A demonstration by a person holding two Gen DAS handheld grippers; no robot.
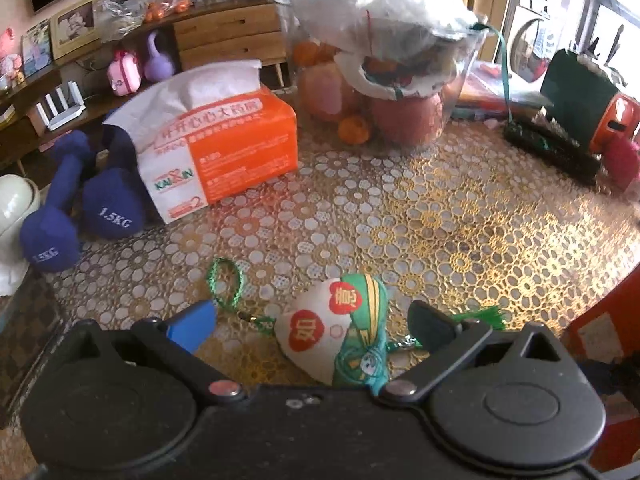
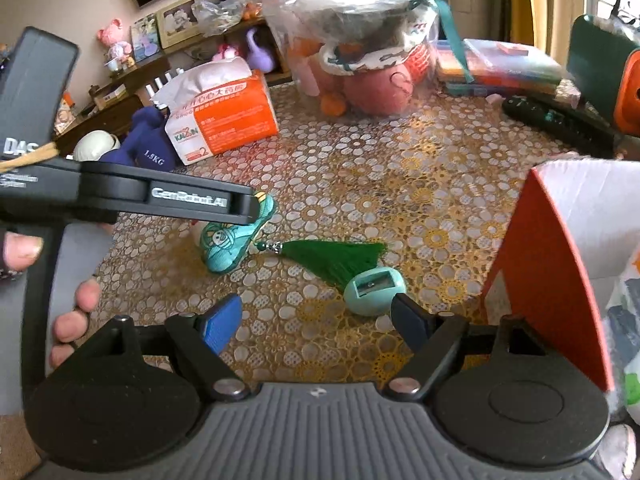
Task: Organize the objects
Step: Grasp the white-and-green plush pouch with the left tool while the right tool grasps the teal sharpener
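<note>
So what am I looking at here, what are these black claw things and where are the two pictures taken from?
A person holds a two-finger gripper in each hand; a camera on each looks along its fingers. The left view shows the left gripper, open, around a sachet with a green tassel. The right view shows the right gripper, open and empty, near a sharpener; the other gripper reaches in from that view's left side. On the lace tablecloth also lie tissues, dumbbells and a fruit bag. Nothing is held.

A patterned table (image 2: 400, 184) is carrying a tissue pack (image 2: 224, 120), dumbbells (image 1: 80, 204), a sachet (image 1: 340, 332) and a sharpener (image 2: 374, 290).
</note>
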